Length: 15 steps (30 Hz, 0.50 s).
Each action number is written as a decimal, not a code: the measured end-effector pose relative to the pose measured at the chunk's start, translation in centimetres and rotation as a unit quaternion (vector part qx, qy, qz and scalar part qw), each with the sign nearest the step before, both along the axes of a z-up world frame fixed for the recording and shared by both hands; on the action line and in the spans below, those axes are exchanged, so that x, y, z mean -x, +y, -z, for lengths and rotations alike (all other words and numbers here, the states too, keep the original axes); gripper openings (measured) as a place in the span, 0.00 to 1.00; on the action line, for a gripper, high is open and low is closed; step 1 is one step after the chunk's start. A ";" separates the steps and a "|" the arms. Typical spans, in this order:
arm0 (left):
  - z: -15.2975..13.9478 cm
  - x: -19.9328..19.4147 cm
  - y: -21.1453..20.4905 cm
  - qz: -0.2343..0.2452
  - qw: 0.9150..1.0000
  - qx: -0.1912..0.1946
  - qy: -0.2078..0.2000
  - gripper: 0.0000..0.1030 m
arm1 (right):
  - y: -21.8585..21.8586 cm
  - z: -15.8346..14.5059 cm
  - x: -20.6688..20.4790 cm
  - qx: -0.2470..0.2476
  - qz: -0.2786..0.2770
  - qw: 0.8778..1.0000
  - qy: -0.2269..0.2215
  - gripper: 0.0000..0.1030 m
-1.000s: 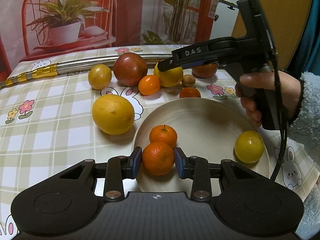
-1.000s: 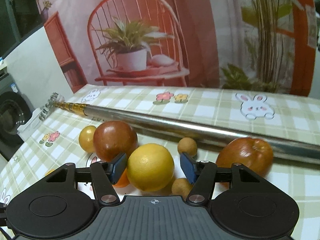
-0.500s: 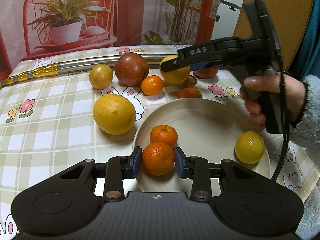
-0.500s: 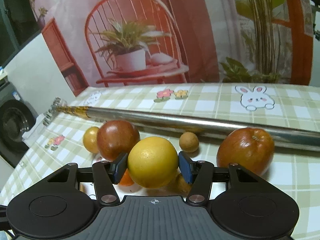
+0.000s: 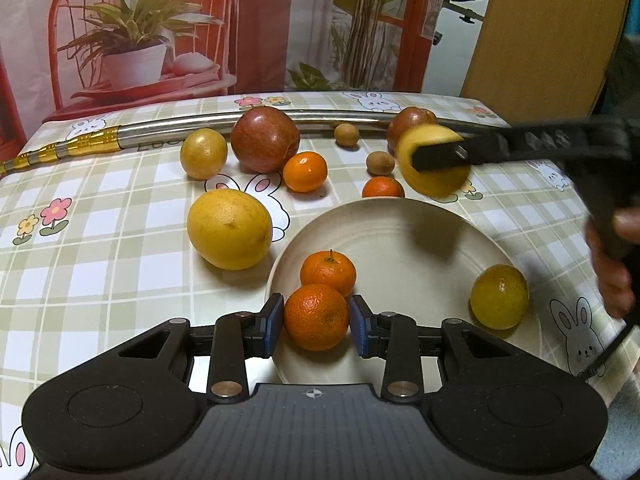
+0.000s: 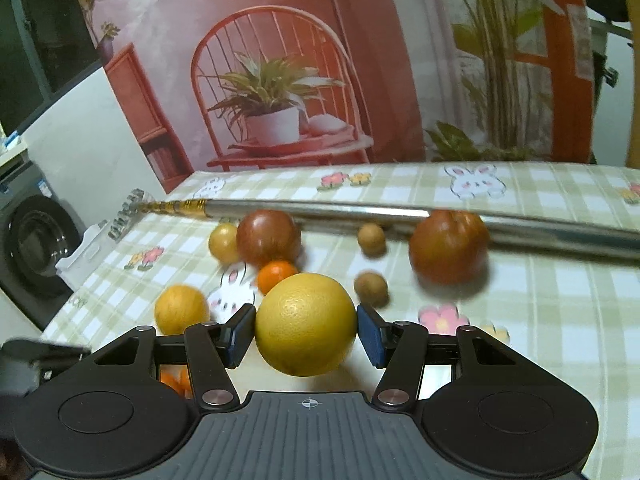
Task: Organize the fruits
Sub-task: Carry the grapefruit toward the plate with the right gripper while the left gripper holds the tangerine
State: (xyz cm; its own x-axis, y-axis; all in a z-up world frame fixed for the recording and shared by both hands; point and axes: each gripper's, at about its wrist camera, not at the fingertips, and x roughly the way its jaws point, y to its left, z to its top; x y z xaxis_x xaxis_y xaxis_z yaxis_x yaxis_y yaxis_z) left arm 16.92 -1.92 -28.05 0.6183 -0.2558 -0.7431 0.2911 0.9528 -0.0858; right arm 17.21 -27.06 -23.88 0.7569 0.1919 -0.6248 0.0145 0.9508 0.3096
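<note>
Two grippers, both loaded. Left gripper (image 5: 316, 326) pads sit against both sides of an orange (image 5: 317, 317) that rests at the near rim of the plate (image 5: 404, 232); contact looks firm but pad pressure is hard to confirm. Right gripper (image 6: 306, 330) is clamped on a yellow citrus (image 6: 306, 324), held up off the tablecloth (image 6: 560, 304); in the left view the same fruit hangs just past the far rim of the plate, blurred.

On the plate: a second, smaller orange (image 5: 328, 273) touching the held one from behind, and a yellow-green fruit (image 5: 499, 297) at the right edge, well apart from those two.

On the cloth: a big yellow grapefruit (image 5: 230, 229) just left of the plate, a small tangerine (image 5: 305, 171), another tangerine (image 5: 383, 189) right at the plate's far rim, two small brown round fruits (image 5: 381, 162), a yellow fruit (image 5: 203, 153) next to a dark red apple (image 5: 265, 139), and a second red apple (image 5: 408, 122) partly hidden behind the held citrus. A metal pole (image 5: 160, 136) with a gold end lies across the back of the table, behind the fruit. A person's hand (image 5: 612, 256) grips the right gripper's handle at the right edge.
</note>
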 end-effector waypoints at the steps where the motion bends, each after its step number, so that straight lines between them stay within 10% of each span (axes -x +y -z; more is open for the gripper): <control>1: 0.0 0.0 0.0 0.000 1.000 0.000 0.000 0.37 | 0.1 0.0 0.6 0.001 0.001 1.000 0.001 0.50; 15: 0.0 0.1 -0.3 -0.005 1.000 -0.006 -0.005 0.37 | 0.8 1.3 3.8 0.009 0.017 0.999 0.039 0.50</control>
